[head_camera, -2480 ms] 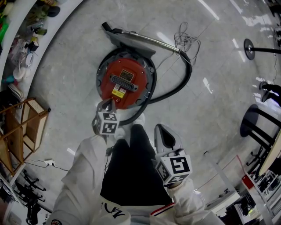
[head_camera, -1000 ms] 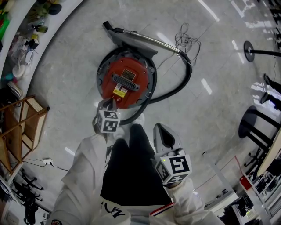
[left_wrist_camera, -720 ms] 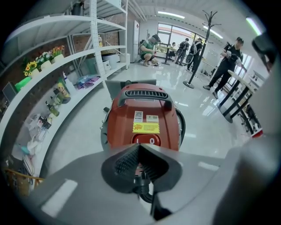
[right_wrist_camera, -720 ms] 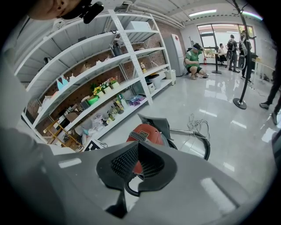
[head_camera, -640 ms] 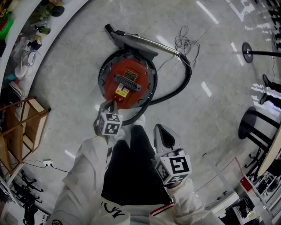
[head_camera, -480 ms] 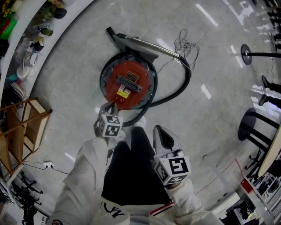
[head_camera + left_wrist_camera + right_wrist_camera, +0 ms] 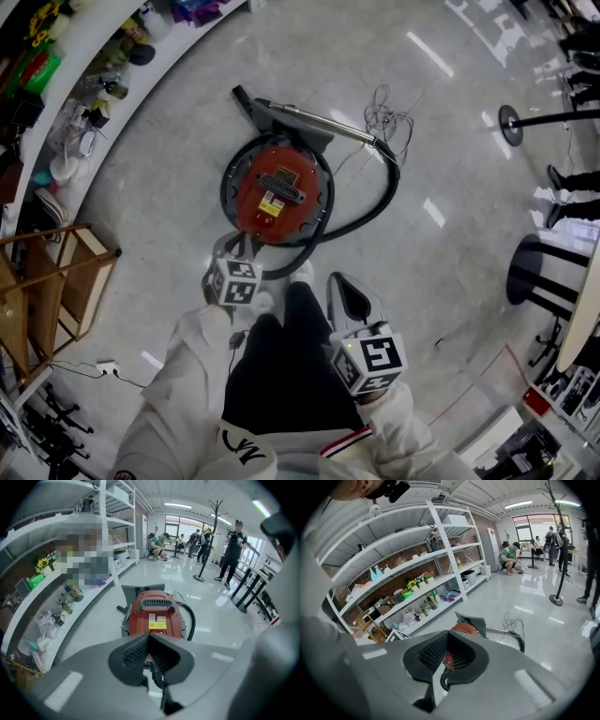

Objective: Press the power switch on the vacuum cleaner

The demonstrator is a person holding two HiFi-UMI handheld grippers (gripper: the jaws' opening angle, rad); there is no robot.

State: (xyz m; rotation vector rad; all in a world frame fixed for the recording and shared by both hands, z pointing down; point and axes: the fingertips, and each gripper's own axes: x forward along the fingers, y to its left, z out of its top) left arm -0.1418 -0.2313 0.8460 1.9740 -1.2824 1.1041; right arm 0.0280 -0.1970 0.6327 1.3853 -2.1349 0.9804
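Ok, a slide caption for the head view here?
Shut left gripper hovers by the red vacuum cleaner on the floor; right gripper held farther back.

Vacuum cleaner on floor ahead, left gripper just before it, shelf at left

Glossy grey floor under red vacuum cleaner, cable coil

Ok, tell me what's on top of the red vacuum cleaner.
On the vacuum cleaner: a dark slotted grille and a yellow label next to it. The left gripper covers its near edge, so whatever sits there is hidden.
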